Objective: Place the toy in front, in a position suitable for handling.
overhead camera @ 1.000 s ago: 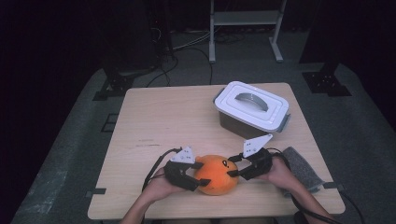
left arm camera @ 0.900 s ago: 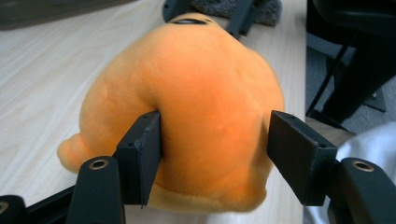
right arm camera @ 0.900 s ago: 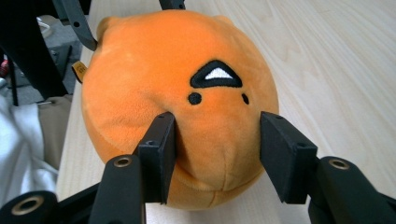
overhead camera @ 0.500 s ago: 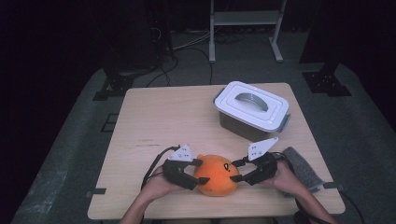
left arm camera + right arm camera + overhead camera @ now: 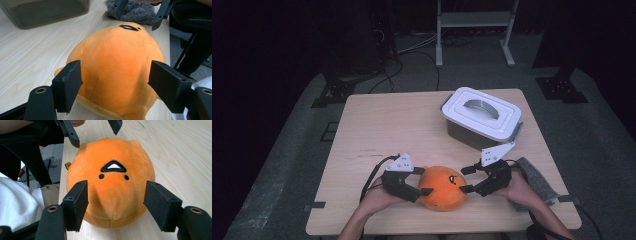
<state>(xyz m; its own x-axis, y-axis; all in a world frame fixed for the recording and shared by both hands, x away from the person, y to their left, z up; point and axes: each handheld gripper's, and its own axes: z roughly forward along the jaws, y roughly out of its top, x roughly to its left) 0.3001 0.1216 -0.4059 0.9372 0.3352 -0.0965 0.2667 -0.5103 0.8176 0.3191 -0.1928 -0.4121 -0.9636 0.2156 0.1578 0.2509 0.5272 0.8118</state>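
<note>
A round orange plush toy [image 5: 442,187] with a small stitched face lies near the table's front edge. My left gripper [image 5: 424,181] stands open at the toy's left side. In the left gripper view its jaws straddle the back of the plush [image 5: 112,67], and the gripper [image 5: 116,85] is not squeezing it. My right gripper [image 5: 464,179] is open at the toy's right side. In the right gripper view its jaws flank the face side of the plush [image 5: 112,177], with the gripper [image 5: 117,205] wide apart.
A grey box with a white handled lid [image 5: 482,115] stands at the back right of the wooden table [image 5: 392,125]. A grey cloth [image 5: 537,180] lies under the right hand. The box [image 5: 47,11] and cloth [image 5: 137,11] sit beyond the plush.
The right gripper has shifted slightly to the right, away from the plush. The left gripper and the plush stay about where they were.
</note>
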